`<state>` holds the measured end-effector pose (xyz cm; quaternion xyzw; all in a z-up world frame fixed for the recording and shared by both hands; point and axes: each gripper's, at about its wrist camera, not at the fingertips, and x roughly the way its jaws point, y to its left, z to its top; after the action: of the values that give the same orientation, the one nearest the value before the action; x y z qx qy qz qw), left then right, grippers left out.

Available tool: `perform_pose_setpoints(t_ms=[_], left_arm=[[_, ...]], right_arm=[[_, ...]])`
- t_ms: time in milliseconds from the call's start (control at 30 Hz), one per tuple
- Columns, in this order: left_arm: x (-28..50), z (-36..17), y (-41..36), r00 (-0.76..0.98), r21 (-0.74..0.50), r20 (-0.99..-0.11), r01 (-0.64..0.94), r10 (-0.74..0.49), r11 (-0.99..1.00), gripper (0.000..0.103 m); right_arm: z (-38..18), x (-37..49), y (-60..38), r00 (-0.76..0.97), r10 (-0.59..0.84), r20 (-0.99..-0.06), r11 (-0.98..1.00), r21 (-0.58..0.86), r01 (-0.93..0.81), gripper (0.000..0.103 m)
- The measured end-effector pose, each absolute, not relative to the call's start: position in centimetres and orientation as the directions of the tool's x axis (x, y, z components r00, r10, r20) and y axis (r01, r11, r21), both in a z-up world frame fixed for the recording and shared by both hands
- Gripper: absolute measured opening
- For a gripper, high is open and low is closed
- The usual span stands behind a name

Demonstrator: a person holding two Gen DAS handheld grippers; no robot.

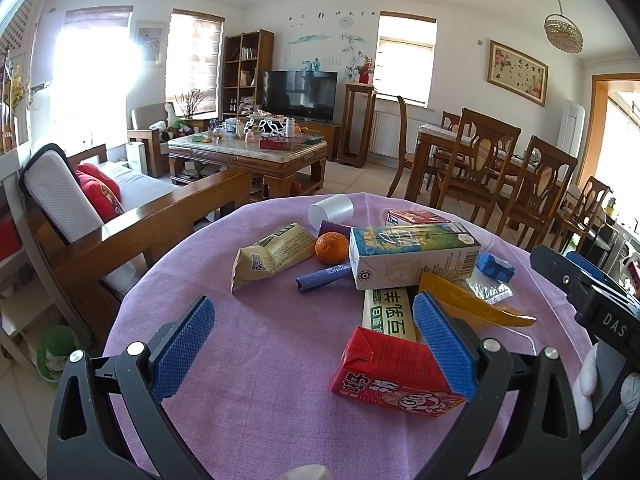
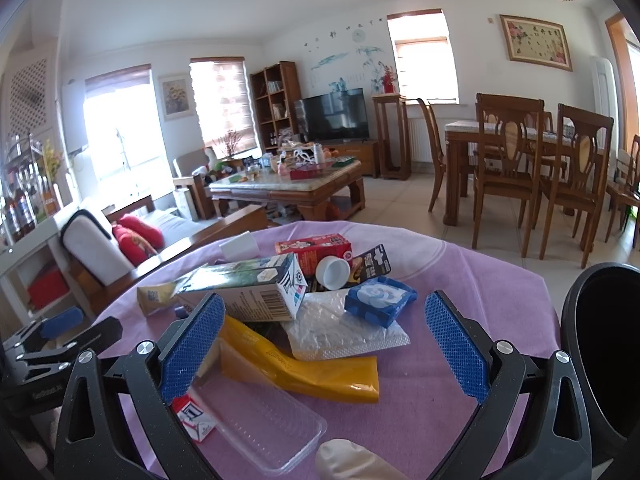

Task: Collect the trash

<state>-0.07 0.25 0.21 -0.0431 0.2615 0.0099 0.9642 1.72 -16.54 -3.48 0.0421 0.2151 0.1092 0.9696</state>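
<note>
Trash lies piled on a round table under a purple cloth (image 1: 248, 360). My left gripper (image 1: 314, 304) is open and low over the cloth. A red drink carton (image 1: 384, 376) lies on its side against the inner face of its right finger. Beyond are a green-and-white packet (image 1: 390, 314), a large milk carton (image 1: 412, 256), a beige snack bag (image 1: 272, 254), a purple stick pack (image 1: 324, 278) and an orange (image 1: 332, 247). My right gripper (image 2: 325, 302) is open above a yellow wrapper (image 2: 312, 368), a clear plastic tray (image 2: 264, 424) and a silver pouch (image 2: 344, 328).
A black bin (image 2: 600, 352) stands at the table's right edge. Further back lie a blue packet (image 2: 380, 300), a white cup (image 2: 332, 272), a second red carton (image 2: 316, 250) and a white roll (image 1: 330, 210). A sofa (image 1: 132, 200) is left and dining chairs (image 2: 520, 176) right.
</note>
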Motion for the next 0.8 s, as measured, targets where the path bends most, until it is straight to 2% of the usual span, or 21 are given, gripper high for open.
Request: perform_pose_setpoints(t_ms=[800], left_arm=[[-0.07, 0.23, 0.25, 0.863, -0.078, -0.506, -0.042, -0.004, 0.996, 0.098]], right_arm=[[-3.47, 1.84, -17.06, 0.882, 0.233, -0.411, 0.972, 0.136, -0.194, 0.099]])
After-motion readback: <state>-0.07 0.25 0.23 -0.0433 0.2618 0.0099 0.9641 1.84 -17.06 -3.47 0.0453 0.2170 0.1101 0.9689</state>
